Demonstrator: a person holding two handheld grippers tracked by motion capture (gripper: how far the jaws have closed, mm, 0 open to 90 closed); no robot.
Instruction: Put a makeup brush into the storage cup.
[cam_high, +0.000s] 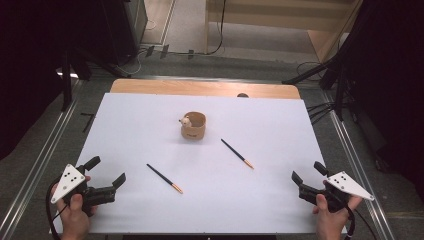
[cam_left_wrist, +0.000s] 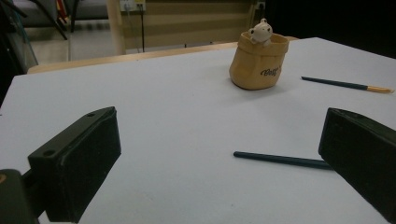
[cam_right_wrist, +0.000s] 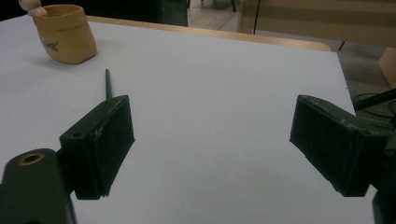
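left gripper (cam_high: 109, 171): in my left hand (cam_high: 75, 210) at the near-left corner of the table, jaws spread wide, nothing between them.
right gripper (cam_high: 307, 172): in my right hand (cam_high: 330, 212) at the near-right corner, jaws also wide apart, holding nothing.
table (cam_high: 150, 110): white top, wooden edge showing along the far side.
pouch (cam_high: 193, 126): small tan holder standing upright near the table's middle, toward the far side; dark lettering on its front, can't read it.
bear figure (cam_high: 185, 121): small white one peeking over the pouch rim on its left side.
left pencil (cam_high: 164, 178): dark shaft, orange tip, lying flat between my left gripper and the pouch, well apart from both; in the left gripper view its far end runs behind the right-hand jaw.
right pencil (cam_high: 237, 153): same kind, flat on the table, near-right of the pouch, not touching it.
grey plates: one on top of each gripper.
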